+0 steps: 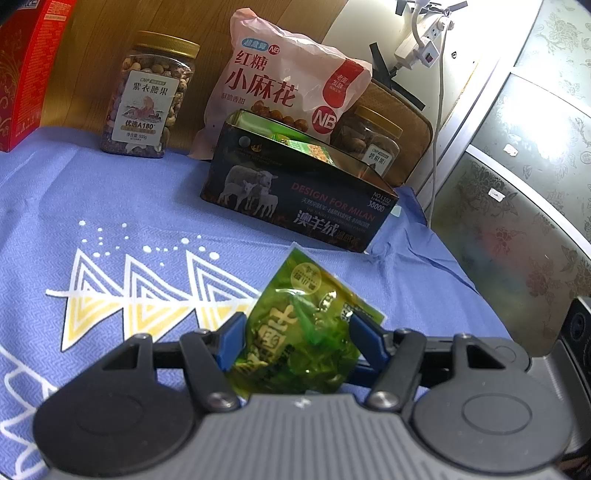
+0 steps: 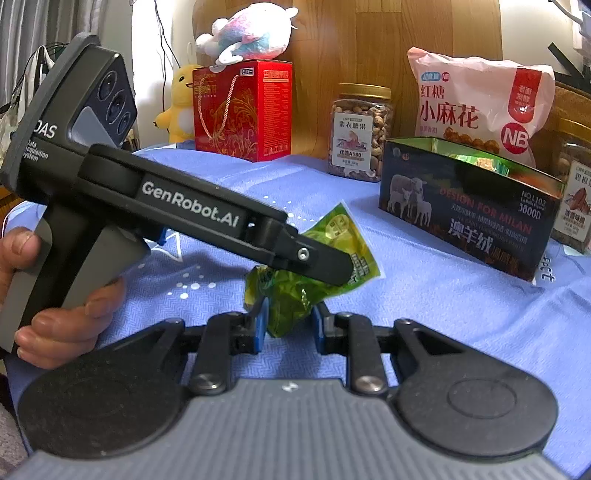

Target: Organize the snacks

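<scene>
A green snack packet [image 1: 303, 325] is held above the blue cloth. My left gripper [image 1: 295, 339] is shut on its sides; its blue pads [image 1: 231, 341] press the packet. In the right wrist view the same packet [image 2: 295, 295] sits between my right gripper's [image 2: 288, 325] blue pads [image 2: 260, 326], which touch its lower end, while the left gripper's body [image 2: 184, 210] reaches in from the left over it. A dark open box [image 1: 295, 192] with sheep printed on it stands behind and holds green packets [image 1: 314, 147]. It also shows in the right wrist view [image 2: 469, 206].
A nut jar [image 1: 151, 96], a pink snack bag [image 1: 288, 81] and a second jar [image 1: 373, 140] stand behind the box. A red gift box [image 2: 243, 110] with plush toys [image 2: 247, 33] stands at the back. The table edge drops off to the right [image 1: 443, 266].
</scene>
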Demonstrator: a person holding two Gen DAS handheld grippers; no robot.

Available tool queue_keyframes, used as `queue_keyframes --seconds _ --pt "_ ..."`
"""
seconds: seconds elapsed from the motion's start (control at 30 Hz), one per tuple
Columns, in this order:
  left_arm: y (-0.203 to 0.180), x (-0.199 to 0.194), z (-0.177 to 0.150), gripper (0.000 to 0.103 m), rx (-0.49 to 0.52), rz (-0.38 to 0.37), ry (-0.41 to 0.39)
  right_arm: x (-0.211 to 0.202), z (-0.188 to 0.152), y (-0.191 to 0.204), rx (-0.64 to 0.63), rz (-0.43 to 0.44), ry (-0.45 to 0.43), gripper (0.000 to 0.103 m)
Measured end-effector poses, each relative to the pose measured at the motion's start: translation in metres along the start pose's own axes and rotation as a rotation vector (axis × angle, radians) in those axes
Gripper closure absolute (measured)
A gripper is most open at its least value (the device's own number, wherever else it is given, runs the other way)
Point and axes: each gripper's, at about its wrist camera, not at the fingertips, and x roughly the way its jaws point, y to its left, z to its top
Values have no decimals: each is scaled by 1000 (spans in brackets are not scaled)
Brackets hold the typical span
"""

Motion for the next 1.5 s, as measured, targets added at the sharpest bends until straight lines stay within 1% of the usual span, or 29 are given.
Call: queue_keyframes --seconds 0.97,1.13,1.23,1.3,1.4,1.5 --pt "0 -1 0 40 1 1 0 0 0 1 -1 -1 -1 75" --pt "-1 1 3 40 1 4 11 0 1 -2 25 12 -5 75" --pt "-3 2 10 40 -14 -3 23 -2 4 -7 55 25 -16 76" --pt "-8 1 20 40 1 -10 17 -7 10 -12 63 26 -39 76" --pt "-20 2 42 40 43 -24 -5 -15 24 -24 86 22 -85 77" --pt "-33 12 70 40 76 -35 -17 -19 41 -41 91 -10 -127 77"
